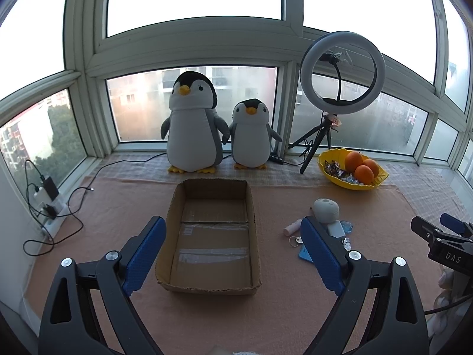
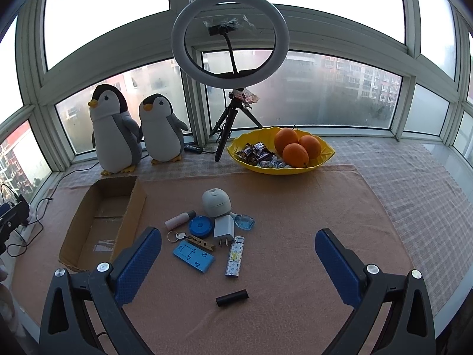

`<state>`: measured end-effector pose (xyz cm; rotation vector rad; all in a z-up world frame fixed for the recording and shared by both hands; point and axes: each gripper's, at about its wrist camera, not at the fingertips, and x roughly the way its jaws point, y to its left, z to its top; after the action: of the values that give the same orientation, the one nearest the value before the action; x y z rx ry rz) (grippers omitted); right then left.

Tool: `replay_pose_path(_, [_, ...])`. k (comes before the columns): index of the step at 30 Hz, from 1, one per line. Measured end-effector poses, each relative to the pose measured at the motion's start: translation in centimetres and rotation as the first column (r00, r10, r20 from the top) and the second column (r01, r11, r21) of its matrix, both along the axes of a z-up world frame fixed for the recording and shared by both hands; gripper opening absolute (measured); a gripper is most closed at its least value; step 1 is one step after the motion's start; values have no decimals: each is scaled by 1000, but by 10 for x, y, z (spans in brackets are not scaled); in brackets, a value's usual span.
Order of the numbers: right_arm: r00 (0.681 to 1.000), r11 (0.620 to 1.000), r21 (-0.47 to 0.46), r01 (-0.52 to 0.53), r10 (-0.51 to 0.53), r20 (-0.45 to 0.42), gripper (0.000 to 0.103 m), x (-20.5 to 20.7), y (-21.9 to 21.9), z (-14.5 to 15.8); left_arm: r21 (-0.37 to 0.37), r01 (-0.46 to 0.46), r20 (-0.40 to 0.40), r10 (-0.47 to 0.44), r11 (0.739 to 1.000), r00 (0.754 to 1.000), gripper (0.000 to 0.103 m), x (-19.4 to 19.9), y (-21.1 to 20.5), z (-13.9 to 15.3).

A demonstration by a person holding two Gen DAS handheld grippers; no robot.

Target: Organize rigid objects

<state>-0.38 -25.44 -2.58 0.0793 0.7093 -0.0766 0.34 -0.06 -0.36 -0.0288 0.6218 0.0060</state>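
Cardboard box (image 1: 211,236) sits open and empty on the pink-towelled surface (image 2: 295,222), long axis running away from the left gripper (image 1: 233,254), which hangs above its near end with fingers spread wide and nothing between them; reads as the receiving bin, kept clear for drop-offs. Small rigid items lie bunched just right of the box: grey domed gadget (image 2: 215,204), white charger plug (image 2: 223,227), blue round case (image 2: 200,226), pale tube (image 2: 179,219), key on a ring (image 2: 176,236), wooden clothespin (image 2: 201,242), blue phone stand (image 2: 193,256), patterned lighter (image 2: 235,256). Black cylinder (image 2: 231,297) lies apart, nearest the right gripper (image 2: 238,261), whose fingers are also wide apart and empty, poised over the cluster. Likely judgement: sorting not yet begun, right side picks, box collects. Yellow bowl (image 2: 325,155) of oranges and sweets, plush penguins (image 2: 116,130) and ring light (image 2: 230,38) stand back by the window, seemingly outside the job
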Motion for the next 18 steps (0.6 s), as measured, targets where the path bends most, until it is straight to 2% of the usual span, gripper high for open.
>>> replay_pose_path(18, [1000, 1000, 11, -7, 7, -15, 103, 3, 2, -4, -1, 3, -8, -3, 1000, 1000, 93, 2, 0, -4])
